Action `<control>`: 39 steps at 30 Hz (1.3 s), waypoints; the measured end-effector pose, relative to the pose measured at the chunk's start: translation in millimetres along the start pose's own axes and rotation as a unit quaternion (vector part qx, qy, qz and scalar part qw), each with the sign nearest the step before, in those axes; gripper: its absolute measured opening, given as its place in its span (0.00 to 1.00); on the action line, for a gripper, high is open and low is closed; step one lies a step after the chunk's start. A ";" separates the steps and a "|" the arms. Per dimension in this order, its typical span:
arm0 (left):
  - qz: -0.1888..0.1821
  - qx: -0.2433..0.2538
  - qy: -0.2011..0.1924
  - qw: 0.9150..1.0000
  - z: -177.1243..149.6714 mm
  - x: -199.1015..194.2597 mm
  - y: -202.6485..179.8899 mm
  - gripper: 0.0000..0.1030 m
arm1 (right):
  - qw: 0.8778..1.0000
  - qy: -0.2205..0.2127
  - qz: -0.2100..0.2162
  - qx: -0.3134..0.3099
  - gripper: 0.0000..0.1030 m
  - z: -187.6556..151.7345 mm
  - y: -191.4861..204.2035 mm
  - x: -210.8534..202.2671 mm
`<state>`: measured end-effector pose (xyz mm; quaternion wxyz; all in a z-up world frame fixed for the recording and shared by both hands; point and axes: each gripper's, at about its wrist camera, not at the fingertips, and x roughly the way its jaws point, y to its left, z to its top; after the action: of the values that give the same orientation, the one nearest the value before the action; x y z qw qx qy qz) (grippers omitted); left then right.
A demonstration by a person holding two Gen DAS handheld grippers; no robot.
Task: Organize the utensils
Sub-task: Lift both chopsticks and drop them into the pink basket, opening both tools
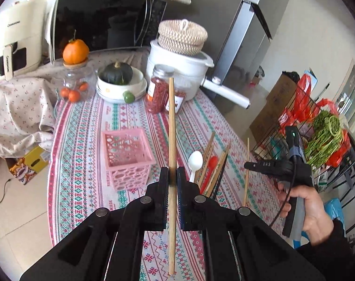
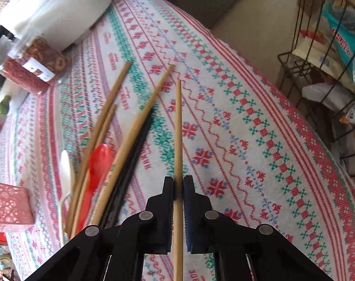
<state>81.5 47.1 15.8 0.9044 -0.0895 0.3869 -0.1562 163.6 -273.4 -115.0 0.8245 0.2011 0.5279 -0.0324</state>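
Observation:
My left gripper (image 1: 172,175) is shut on a wooden chopstick (image 1: 171,126) and holds it above the patterned tablecloth (image 1: 88,140), right of the pink lattice basket (image 1: 127,157). My right gripper (image 2: 178,185) is shut on another wooden chopstick (image 2: 178,126); it also shows in the left wrist view (image 1: 247,166). A pile lies on the cloth: several wooden chopsticks (image 2: 111,107), a black chopstick (image 2: 133,154), a red spoon (image 2: 99,161) and a white spoon (image 1: 195,161). The basket's corner shows in the right wrist view (image 2: 6,206).
Two jars of red dried food (image 1: 157,91), a white pot (image 1: 177,68) with a woven lid, a bowl with a squash (image 1: 118,82), a glass jar with oranges (image 1: 74,82) and a microwave (image 1: 102,21) stand behind. A wire rack with bags (image 1: 317,126) stands right of the table.

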 end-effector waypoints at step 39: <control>0.091 -0.041 -0.164 0.981 49.6 58.2 68.7 0.25 | 0.946 -0.174 0.220 -0.165 0.29 -18.0 214.7 -45.2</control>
<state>170.1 92.9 -8.8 0.9617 -0.1149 0.2457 -0.0405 185.3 -77.1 -17.7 0.9117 0.1644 0.3169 0.2032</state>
